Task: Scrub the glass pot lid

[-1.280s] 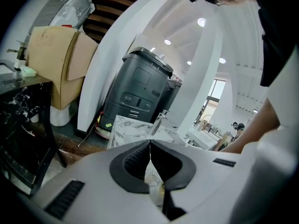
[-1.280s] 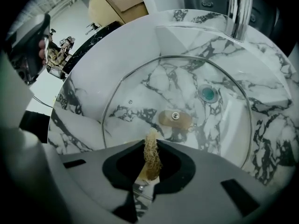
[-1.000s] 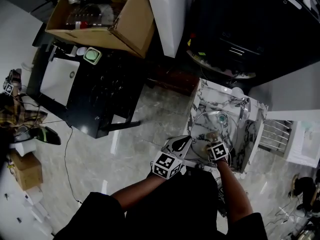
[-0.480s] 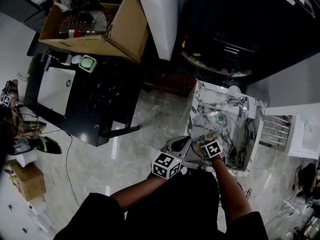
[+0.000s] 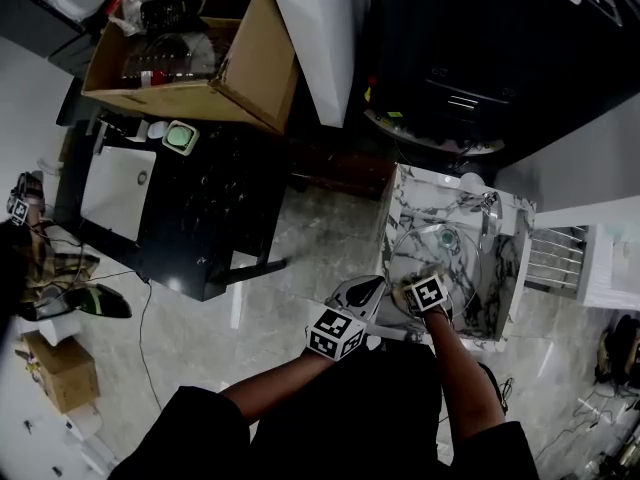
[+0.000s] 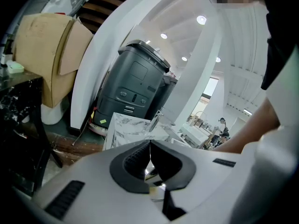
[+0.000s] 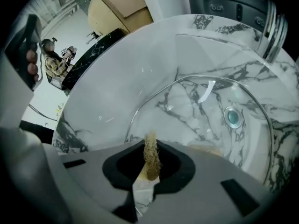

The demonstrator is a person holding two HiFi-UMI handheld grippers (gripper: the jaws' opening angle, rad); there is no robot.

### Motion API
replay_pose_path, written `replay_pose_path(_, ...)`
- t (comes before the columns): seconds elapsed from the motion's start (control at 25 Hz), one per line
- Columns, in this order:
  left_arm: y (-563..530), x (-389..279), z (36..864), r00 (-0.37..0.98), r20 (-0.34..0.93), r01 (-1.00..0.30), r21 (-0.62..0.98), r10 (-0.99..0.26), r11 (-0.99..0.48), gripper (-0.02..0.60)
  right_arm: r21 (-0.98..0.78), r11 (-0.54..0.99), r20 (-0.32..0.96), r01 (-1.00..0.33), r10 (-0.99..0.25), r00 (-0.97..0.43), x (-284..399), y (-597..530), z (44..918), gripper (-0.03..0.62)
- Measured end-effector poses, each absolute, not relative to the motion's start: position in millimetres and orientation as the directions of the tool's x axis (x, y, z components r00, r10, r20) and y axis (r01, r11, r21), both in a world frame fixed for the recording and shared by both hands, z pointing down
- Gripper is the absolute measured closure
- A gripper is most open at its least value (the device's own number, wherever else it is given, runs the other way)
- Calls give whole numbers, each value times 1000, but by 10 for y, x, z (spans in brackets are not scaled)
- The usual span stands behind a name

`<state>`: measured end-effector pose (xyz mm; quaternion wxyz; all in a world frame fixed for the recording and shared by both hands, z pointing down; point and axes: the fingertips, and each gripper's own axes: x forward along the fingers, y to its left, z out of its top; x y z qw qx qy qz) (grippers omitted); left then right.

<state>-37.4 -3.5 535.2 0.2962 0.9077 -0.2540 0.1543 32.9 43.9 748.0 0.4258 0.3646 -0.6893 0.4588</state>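
Note:
The glass pot lid [image 5: 432,251] lies in the marble sink [image 5: 505,260]; its steel rim and round knob [image 7: 232,117] show in the right gripper view. My right gripper [image 5: 424,280] hangs over the lid's near edge, shut on a tan fibrous scrubber [image 7: 151,154]. My left gripper [image 5: 368,286] is at the lid's left rim with its jaws closed. In the left gripper view a shiny strip of the lid's rim [image 6: 149,173] shows just under the shut jaws [image 6: 149,155].
A chrome faucet [image 5: 487,211] stands at the sink's far rim. Left of the sink are a black table [image 5: 200,198] and an open cardboard box [image 5: 200,53]. A dark grey machine [image 6: 135,85] stands behind a white column [image 5: 320,28]. Other people are far off.
My right gripper with the scrubber has shifted slightly left and up along the lid's near edge. The left gripper has held its place.

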Motion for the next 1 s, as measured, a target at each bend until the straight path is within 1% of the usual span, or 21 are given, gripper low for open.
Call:
replay_pose_path(0.12, -17, -419, 5351, 816, 434, -566, 463, -382, -682, 566, -305, 262, 912, -916, -197, -360, 404, 315, 7389, 536)
replay_pose_path(0.28, 22, -465, 5295, 811, 426, -576, 463, -400, -674, 566, -285, 211, 908, -935, -253, -334, 558, 368, 7370, 534)
replay_pose_path(0.4, 40, -514, 5261, 810, 419, -580, 471, -410, -665, 566, -270, 201, 873, -942, -362, -327, 603, 279, 7190, 534)
replay_pose_path(0.52, 80, -547, 5222, 801, 415, -594, 466, -431, -656, 566, -242, 165, 833, -956, -470, -292, 664, 214, 6883, 534)
replay_pose_path(0.76, 218, -472, 5099, 816, 381, -577, 470, -436, -668, 566, -146, 173, 671, -974, -707, -226, 562, 108, 6016, 536)
replay_pose_path(0.88, 356, -438, 4929, 820, 356, -572, 463, -449, -678, 566, -153, 159, 586, -975, -780, -219, 461, 232, 5602, 536)
replay_pose_path(1.0, 499, -457, 4658, 803, 323, -595, 376, -501, -711, 566, -162, 151, 515, -975, -830, -214, 376, 423, 5212, 534)
